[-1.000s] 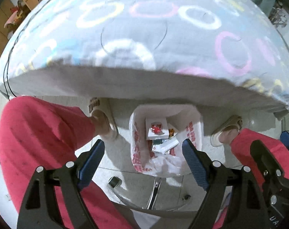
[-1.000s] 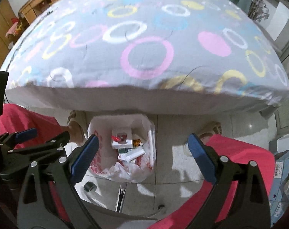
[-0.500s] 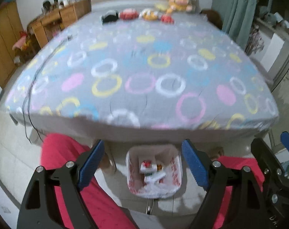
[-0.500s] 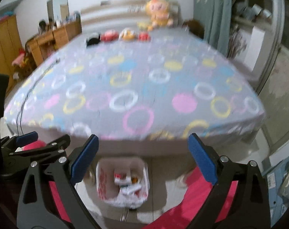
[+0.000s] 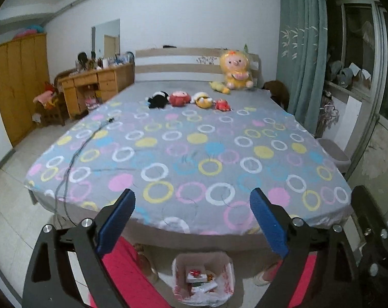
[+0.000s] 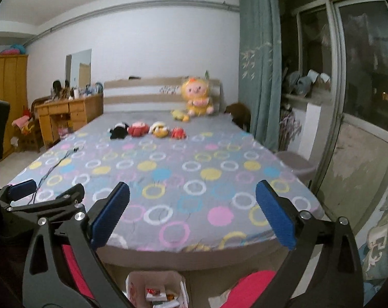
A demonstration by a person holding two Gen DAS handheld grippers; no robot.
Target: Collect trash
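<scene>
A second earlier both of my cameras looked steeply down at the bag between the knees, with the bed's near edge filling the top; now they had tipped up and the whole bedroom showed, the bag sunk to the bottom edge.

My left gripper [image 5: 192, 218] had its blue ribbed pads [image 5: 115, 222] spread wide and still opening, with nothing between them but the view of the bed. My right gripper [image 6: 192, 214] was the same: jaws far apart, opening, holding and touching nothing.

The white plastic trash bag with red print [image 5: 203, 279] stood open on the pale tiled floor [image 5: 11, 197] just beyond the foot of the bed, between the person's legs in bright pink trousers [image 5: 127, 269]. Inside it lay crumpled wrappers and a small white carton [image 5: 196, 276].

The bed carried a soft grey sheet printed with pastel rings and dots [image 5: 188, 154], slightly creased. A thin black cable [image 5: 76, 154] trailed over its left side. Four small plush toys [image 5: 186, 99] sat in a row near the head, and a large yellow plush doll [image 5: 235, 70] leaned on the striped headboard.
</scene>
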